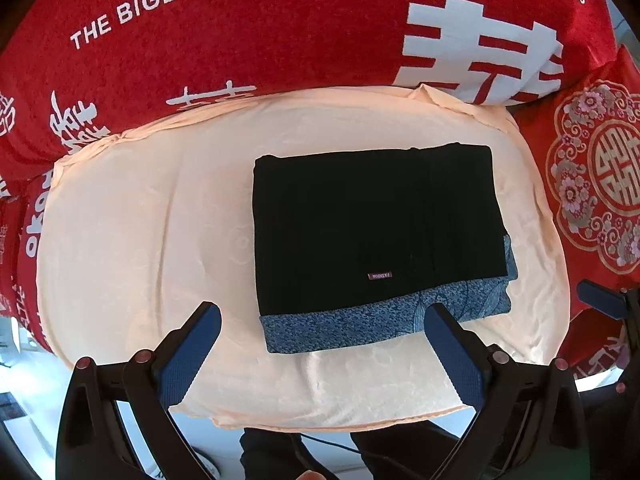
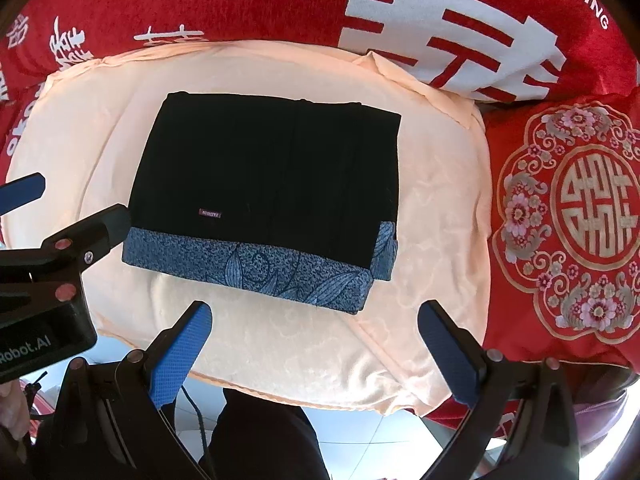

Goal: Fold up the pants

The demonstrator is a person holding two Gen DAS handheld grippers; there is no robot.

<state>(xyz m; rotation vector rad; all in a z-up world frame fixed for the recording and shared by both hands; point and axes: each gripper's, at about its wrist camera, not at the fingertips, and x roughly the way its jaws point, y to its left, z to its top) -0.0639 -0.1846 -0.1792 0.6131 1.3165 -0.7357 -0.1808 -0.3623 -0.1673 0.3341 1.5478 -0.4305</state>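
Note:
The pants (image 1: 376,224) lie folded into a flat black rectangle with a blue leaf-patterned band along the near edge, on a cream cloth (image 1: 140,240). They also show in the right wrist view (image 2: 272,184). My left gripper (image 1: 322,320) is open and empty, hovering just in front of the blue band. My right gripper (image 2: 314,318) is open and empty, in front of the pants' near right corner. The left gripper's fingers (image 2: 108,224) show at the left of the right wrist view, beside the pants' left edge.
A red blanket (image 1: 240,32) with white lettering lies behind the cream cloth (image 2: 440,208). A red embroidered cushion (image 2: 568,216) sits to the right. The cloth's front edge drops off to a pale floor (image 1: 224,452) and the person's dark legs.

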